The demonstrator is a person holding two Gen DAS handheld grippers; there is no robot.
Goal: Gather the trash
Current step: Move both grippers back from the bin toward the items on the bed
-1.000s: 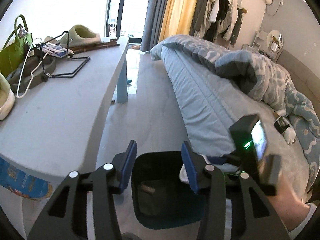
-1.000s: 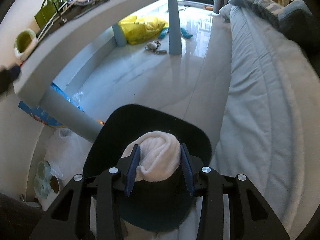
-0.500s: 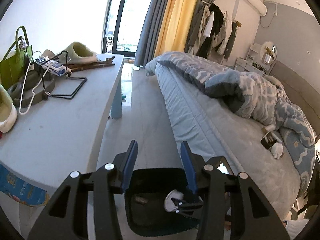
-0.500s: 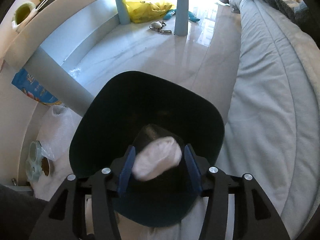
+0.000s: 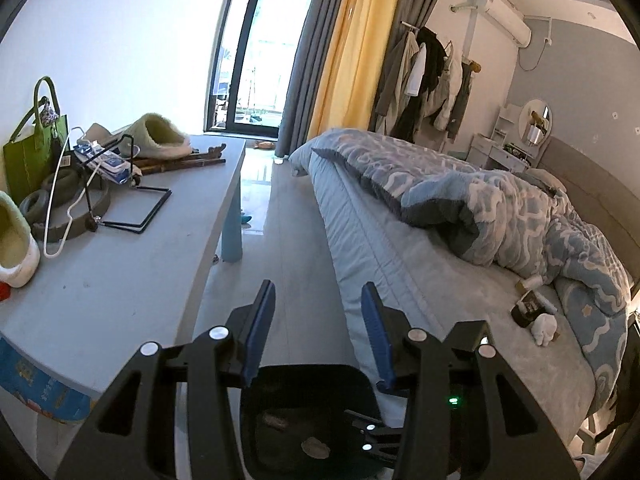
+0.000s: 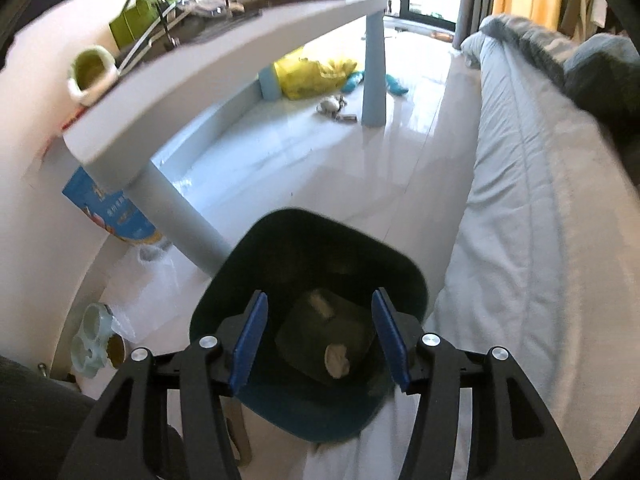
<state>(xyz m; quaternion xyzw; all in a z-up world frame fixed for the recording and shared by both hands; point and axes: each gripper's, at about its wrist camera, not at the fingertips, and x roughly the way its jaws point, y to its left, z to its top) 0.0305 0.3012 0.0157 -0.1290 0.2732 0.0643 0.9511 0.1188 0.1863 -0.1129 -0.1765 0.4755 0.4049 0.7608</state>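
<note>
A dark teal trash bin (image 6: 248, 248) stands on the floor between the table and the bed. My right gripper (image 6: 320, 340) is open and empty just above its mouth. A crumpled white wad (image 6: 337, 360) lies inside the bin on a dark lump. In the left wrist view the bin (image 5: 356, 376) is below my left gripper (image 5: 318, 330), which is open and empty. A small bottle (image 5: 528, 308) and a white crumpled tissue (image 5: 545, 329) lie on the bed at the right.
A grey table (image 5: 120, 272) at the left carries slippers, a green bag (image 5: 32, 156) and a wire stand. The bed (image 6: 540, 220) with a blue quilt is on the right. A yellow bag (image 6: 316, 74) lies under the table. A white plastic bag (image 6: 136, 276) lies left of the bin.
My right gripper opened and the white wad dropped from it into the bin. The left gripper rose and tilted up, still open.
</note>
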